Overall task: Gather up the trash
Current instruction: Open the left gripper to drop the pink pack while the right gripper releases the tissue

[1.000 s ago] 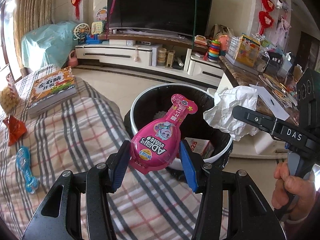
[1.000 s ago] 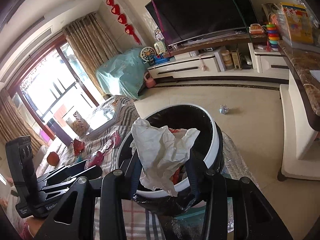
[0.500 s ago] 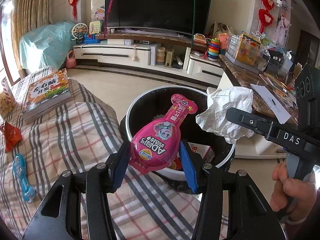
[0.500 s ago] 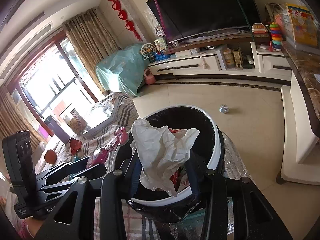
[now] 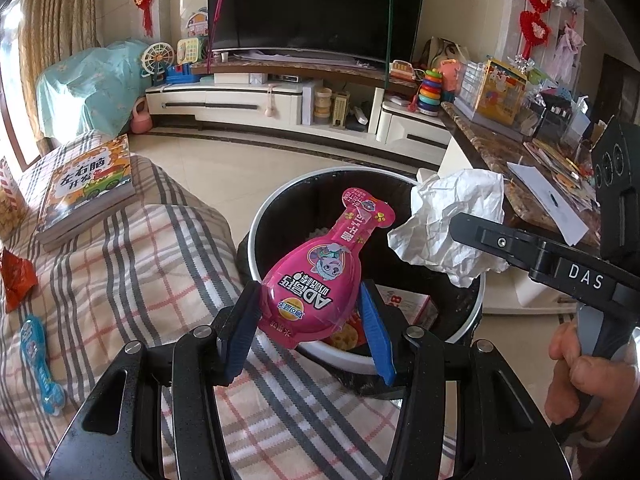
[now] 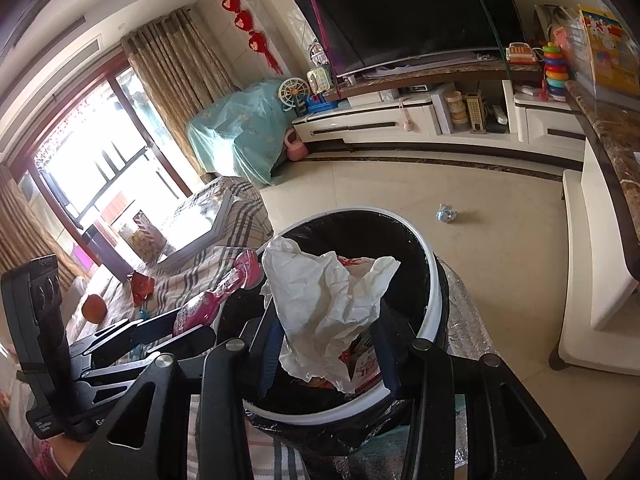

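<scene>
Living room, plaid cloth over the near surface. Left gripper: fingers clamped on the wide end of a pink snack packet, its narrow end held over the open trash bin. Right gripper: fingers clamped on crumpled white paper, also above the bin mouth. Bin has a black liner and white rim; wrappers lie inside. On the cloth: blue packet, red wrapper, book. Beyond: tiled floor, TV on a low white cabinet.
</scene>
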{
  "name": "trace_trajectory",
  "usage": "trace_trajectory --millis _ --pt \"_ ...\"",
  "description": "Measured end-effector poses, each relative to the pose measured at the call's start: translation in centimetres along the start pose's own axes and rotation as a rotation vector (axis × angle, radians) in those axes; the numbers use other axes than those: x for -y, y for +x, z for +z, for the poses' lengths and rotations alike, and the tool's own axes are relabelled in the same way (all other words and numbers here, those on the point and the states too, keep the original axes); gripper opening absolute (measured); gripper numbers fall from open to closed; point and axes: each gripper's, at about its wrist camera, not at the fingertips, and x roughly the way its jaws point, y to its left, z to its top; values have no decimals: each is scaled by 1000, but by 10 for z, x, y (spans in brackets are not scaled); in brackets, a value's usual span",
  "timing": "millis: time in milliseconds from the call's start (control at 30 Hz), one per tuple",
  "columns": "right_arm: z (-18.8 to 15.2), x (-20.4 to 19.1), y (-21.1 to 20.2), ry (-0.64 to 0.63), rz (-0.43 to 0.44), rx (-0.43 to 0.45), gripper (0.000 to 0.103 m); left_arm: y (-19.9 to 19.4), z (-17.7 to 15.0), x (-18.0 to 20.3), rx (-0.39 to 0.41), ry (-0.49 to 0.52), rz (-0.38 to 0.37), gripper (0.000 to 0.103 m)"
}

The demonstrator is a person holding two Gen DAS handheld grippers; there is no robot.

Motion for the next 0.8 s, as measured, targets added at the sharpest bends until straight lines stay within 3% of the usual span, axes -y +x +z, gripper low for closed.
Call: trace_trajectory --millis 800 --pt "5 6 13 -3 -30 -27 44 14 8 3 -22 8 5 49"
